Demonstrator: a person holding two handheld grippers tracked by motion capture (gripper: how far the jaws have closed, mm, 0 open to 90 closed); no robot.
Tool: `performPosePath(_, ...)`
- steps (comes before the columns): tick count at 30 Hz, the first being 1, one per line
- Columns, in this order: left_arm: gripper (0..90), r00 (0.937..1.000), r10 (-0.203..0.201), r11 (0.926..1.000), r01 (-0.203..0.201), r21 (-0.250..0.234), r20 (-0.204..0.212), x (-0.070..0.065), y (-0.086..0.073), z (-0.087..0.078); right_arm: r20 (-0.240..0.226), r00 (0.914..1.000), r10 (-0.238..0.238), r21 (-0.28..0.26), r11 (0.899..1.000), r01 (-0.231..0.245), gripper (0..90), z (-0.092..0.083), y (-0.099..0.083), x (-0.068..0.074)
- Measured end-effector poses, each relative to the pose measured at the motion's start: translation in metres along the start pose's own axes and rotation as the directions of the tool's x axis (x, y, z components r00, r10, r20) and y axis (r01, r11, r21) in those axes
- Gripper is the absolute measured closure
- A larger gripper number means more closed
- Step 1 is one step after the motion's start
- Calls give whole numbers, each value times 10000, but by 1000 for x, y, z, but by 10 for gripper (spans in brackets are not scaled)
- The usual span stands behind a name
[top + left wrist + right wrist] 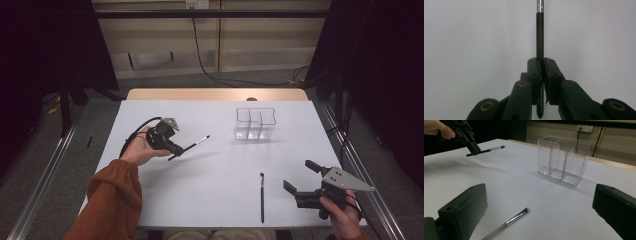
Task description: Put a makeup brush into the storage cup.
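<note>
Brush (539, 37) pinched between left gripper (541, 65) fingers, its tip cropped there.

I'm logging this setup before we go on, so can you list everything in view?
held brush: 1, black with silver collar, lifted above the table in the left claw
lying brush: 1, black, flat on the table near the front edge
organizer: 1, clear, three compartments, upright at the table's far right, empty
table: 1, white top
left claw: 1, black, shut on the held brush
right claw: 1, black, open, right of the lying brush
</note>
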State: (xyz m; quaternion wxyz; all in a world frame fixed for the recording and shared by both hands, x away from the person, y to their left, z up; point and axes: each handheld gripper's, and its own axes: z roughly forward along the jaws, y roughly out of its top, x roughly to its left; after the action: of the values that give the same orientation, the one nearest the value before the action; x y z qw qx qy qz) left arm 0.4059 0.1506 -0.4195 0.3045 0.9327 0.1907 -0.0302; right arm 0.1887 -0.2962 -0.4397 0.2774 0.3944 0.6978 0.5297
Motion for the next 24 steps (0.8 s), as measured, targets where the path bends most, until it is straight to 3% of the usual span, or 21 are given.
performPosePath(5, 842, 9999, -11, 9994, 7, -349, -128, -2, 0, -4, -15, 10000, -5, -17, 10000, 5, 0, 0, 0, 0)
performPosePath(8, 842, 10000, -8, 9963, 4, -859, -52, -2, -3, -9, -1, 10000, -18, -7, 10000, 18, 0, 0, 0, 0)
performPosePath(10, 842, 9996, -281, 9912, 282, -1297, 22, -4, -4, -10, -8, 10000, -3, -10, 10000, 3, 0, 0, 0, 0)
performPosePath(15, 842, 9997, -234, 9881, 246, -1517, 101, -4, -6, -13, -28, 10000, -24, -17, 10000, 24, 0, 0, 0, 0)
performPosePath(24, 842, 9993, -350, 9704, 363, -2388, 94, -11, -11, -14, -19, 10000, -5, -18, 10000, 5, 0, 0, 0, 0)
